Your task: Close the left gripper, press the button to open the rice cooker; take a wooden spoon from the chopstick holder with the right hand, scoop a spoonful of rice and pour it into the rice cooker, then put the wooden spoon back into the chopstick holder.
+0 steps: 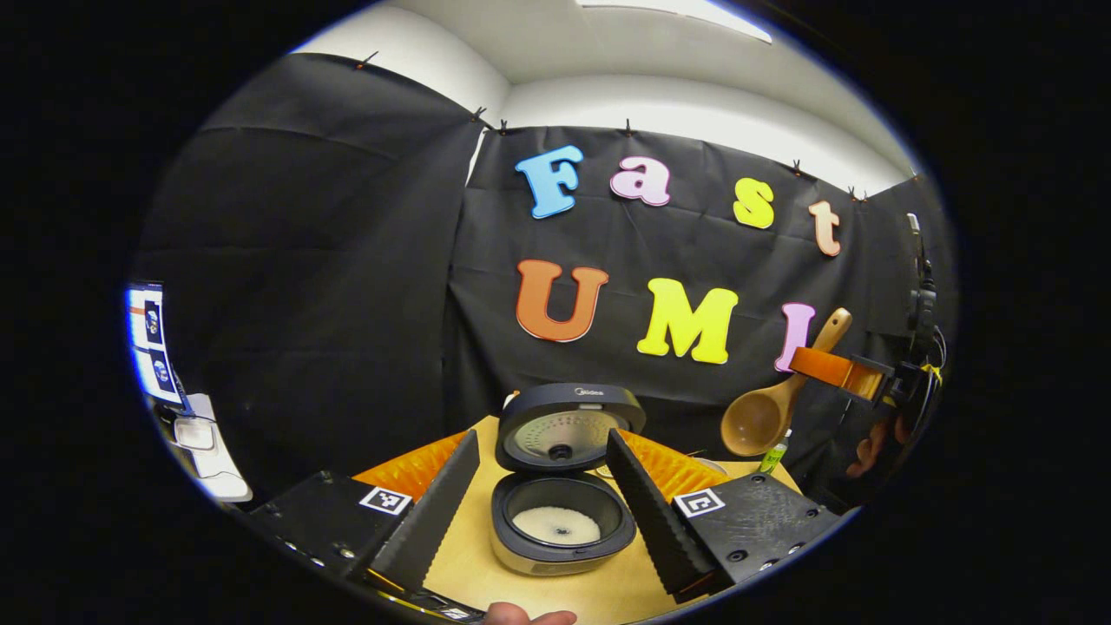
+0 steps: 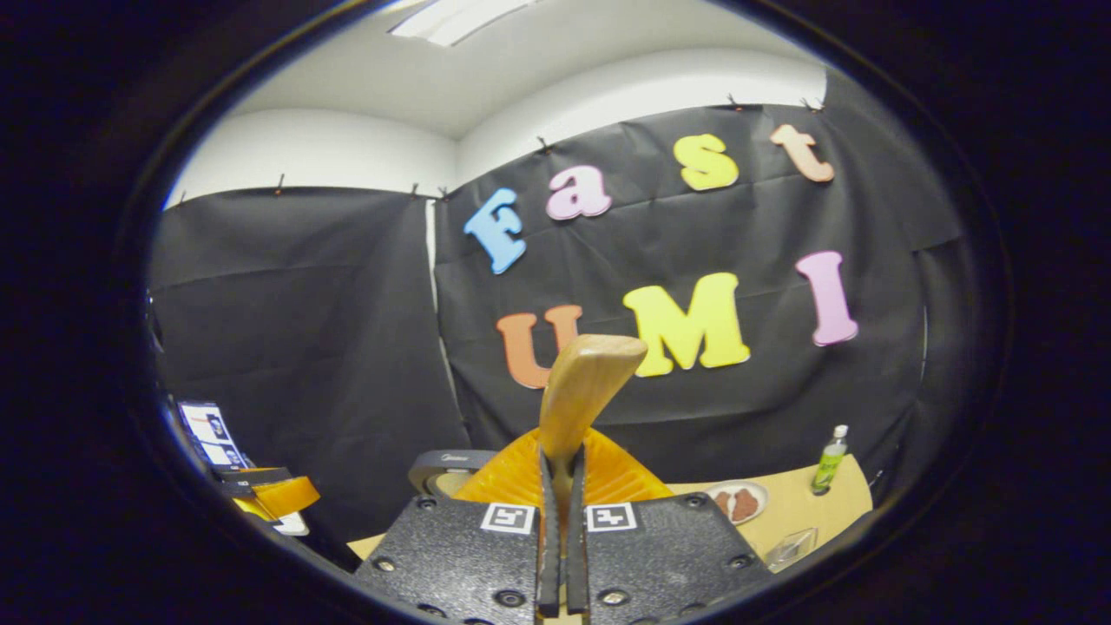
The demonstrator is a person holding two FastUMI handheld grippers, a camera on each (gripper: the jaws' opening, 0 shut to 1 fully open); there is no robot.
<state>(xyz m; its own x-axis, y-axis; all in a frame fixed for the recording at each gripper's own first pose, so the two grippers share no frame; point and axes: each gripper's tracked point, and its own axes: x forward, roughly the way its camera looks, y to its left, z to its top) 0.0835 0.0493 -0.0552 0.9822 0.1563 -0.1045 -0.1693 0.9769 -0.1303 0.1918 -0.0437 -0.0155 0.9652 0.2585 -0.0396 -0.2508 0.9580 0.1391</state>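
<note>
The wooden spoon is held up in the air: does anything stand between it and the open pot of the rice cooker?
Nothing visible does. The wooden spoon, clamped in the right hand-held gripper, hangs to the side above the table. The rice cooker stands with its lid raised and its pot uncovered.

rice cooker (image 1: 560, 521) open on table, rice inside, wooden spoon (image 1: 768, 408) raised, bowl down

My left gripper (image 1: 555, 512) showed at the bottom of its view as two black textured blocks with recessed screws, each carrying a square black-and-white marker, and long ridged fingers (image 1: 438, 508) with ribbed orange parts behind. My right gripper (image 2: 561, 555) looked alike at lower centre, twin markers beside ridged fingers (image 2: 548, 555).
</note>
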